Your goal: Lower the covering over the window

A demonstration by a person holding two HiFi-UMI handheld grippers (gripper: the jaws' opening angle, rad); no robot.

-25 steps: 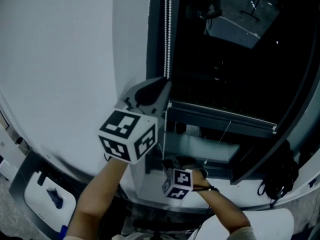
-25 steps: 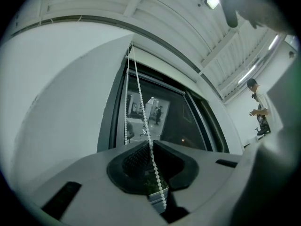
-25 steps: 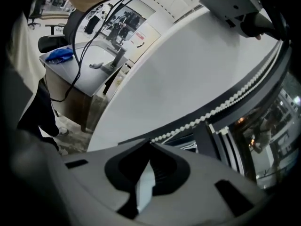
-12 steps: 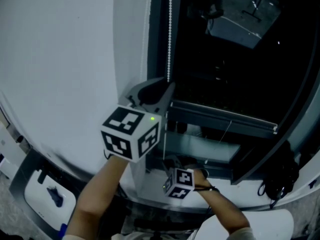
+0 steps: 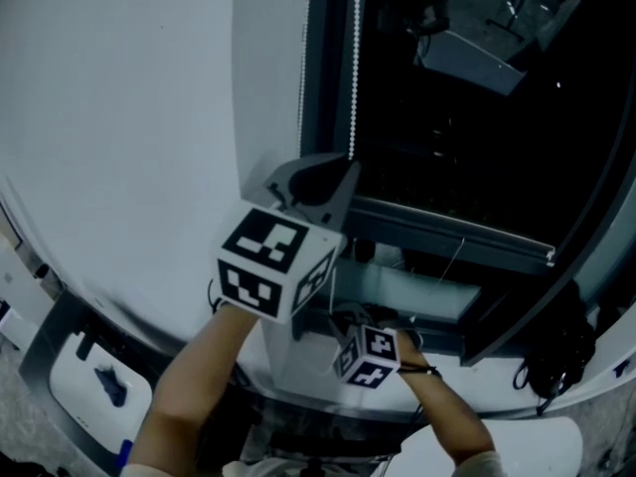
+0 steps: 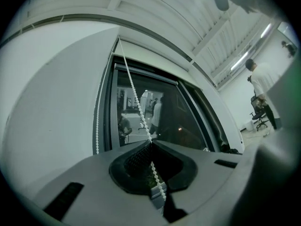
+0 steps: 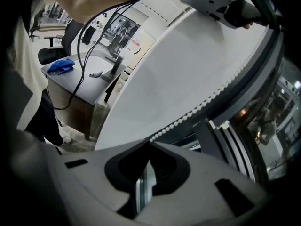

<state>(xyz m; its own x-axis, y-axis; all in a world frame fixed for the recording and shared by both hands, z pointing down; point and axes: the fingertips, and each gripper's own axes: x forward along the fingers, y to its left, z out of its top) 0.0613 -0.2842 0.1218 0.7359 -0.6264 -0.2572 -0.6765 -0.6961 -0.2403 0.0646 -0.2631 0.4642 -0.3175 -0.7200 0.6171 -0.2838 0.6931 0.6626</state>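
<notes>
left gripper view: left gripper (image 6: 150, 143) has just closed on the bead chain (image 6: 134, 91).

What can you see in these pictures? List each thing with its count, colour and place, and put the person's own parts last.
bead chain: one, white, two strands, hanging along the window's left edge
window: one, dark glass, right of the wall
wall: one, white, left of the window
rail: one, grey, across the window low down
blue thing: one, blue, on a white surface at lower left
person: one, white top, far off in the room
left gripper: one, grey, raised at the window's edge; its jaws have just been closing on the bead chain between them
right gripper: one, grey, lower down, shut on the bead chain
forearms: two, bare, at the bottom edge
</notes>
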